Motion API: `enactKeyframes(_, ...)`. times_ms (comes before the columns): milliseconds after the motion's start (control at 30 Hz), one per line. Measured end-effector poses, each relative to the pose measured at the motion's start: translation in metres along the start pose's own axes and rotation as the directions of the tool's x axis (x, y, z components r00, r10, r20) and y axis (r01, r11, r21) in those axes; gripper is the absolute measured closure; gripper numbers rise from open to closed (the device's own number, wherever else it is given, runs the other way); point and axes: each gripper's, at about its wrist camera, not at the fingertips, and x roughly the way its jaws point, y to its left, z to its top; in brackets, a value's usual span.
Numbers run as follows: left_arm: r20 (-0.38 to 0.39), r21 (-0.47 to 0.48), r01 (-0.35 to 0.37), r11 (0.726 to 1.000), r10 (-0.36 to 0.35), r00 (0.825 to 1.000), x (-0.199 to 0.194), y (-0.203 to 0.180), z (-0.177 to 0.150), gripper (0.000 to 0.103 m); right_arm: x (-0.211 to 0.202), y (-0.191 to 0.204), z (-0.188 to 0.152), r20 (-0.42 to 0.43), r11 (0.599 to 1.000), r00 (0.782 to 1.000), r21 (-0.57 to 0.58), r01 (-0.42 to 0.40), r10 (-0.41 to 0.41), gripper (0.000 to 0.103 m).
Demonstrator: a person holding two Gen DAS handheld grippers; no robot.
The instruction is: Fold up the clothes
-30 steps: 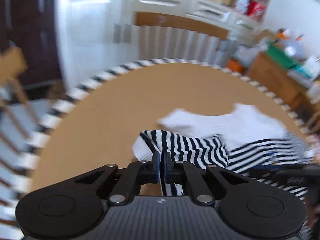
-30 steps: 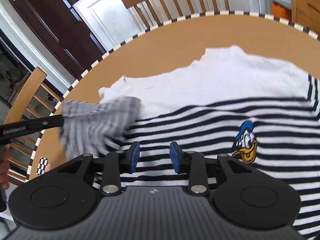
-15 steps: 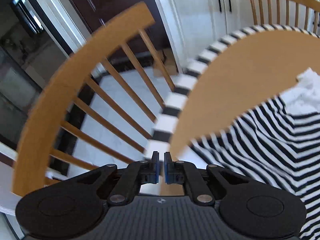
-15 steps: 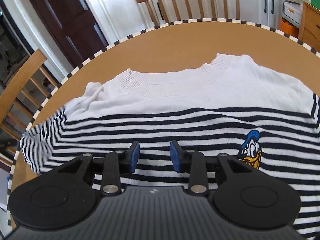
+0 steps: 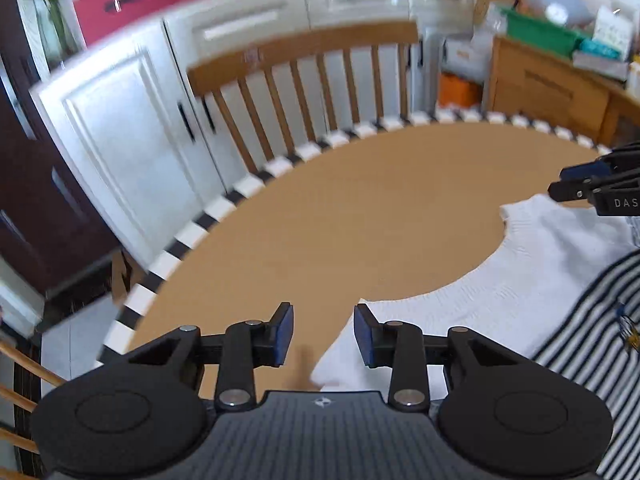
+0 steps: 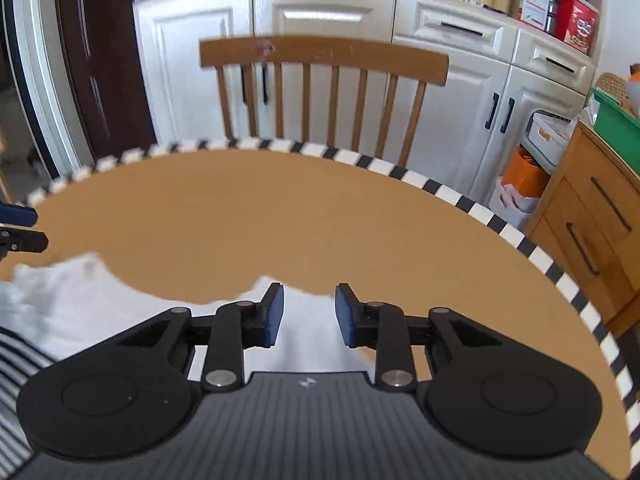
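A white sweater with black stripes (image 5: 540,264) lies flat on the round brown table (image 5: 360,216), neck end toward the far chair. My left gripper (image 5: 324,332) hovers at its white left shoulder corner, jaws opening; the cloth lies under them and the pads do not press it. My right gripper (image 6: 308,316) hangs over the white right shoulder (image 6: 308,344), jaws closing, pads still apart and off the cloth. Each gripper shows at the edge of the other's view: the right gripper (image 5: 592,188), the left gripper (image 6: 18,228).
The table has a black-and-white checked rim (image 6: 460,196). A wooden spindle-back chair (image 6: 324,60) stands at its far side before white cabinets (image 6: 440,40). A wooden dresser (image 6: 592,216) stands to the right, and another chair's rails (image 5: 24,380) show at the left.
My left gripper let go of the striped sleeve, swung out past the table edge, came back to the shoulder and opened. My right gripper moved up from the chest stripes to the right shoulder.
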Motion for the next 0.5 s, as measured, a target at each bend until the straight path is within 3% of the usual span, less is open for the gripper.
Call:
enactKeyframes(100,-0.048,-0.015,-0.008,1.0,0.007,0.999,0.018,0.001,0.006,0.067,0.023,-0.005,0.002,-0.041,1.0,0.999,-0.003,-0.009,0.009,0.071)
enactKeyframes(200,-0.098,-0.02,-0.005,1.0,0.003,0.995,0.03,-0.006,0.009,0.074,0.039,-0.005,0.0,-0.076,0.999,0.997,-0.016,-0.031,0.03,0.071)
enactKeyframes(233,-0.118,-0.035,-0.004,0.999,0.0,0.993,0.037,-0.009,0.01,0.082,0.04,-0.004,0.0,-0.078,0.999,0.996,-0.014,-0.039,0.038,0.073)
enactKeyframes(267,-0.137,-0.049,-0.003,0.999,-0.004,0.991,0.043,-0.012,0.011,0.089,0.042,-0.004,-0.001,-0.079,0.999,0.996,-0.013,-0.047,0.046,0.077)
enactKeyframes(367,-0.136,-0.062,-0.018,0.998,0.01,0.991,0.047,-0.019,0.009,0.098,0.044,0.0,-0.001,-0.088,0.997,0.993,-0.025,-0.075,0.073,0.096)
enactKeyframes(500,-0.103,-0.117,-0.027,0.993,0.015,0.995,0.049,-0.019,0.01,0.1,0.041,0.006,0.0,-0.077,0.996,0.997,-0.082,-0.036,0.03,0.1)
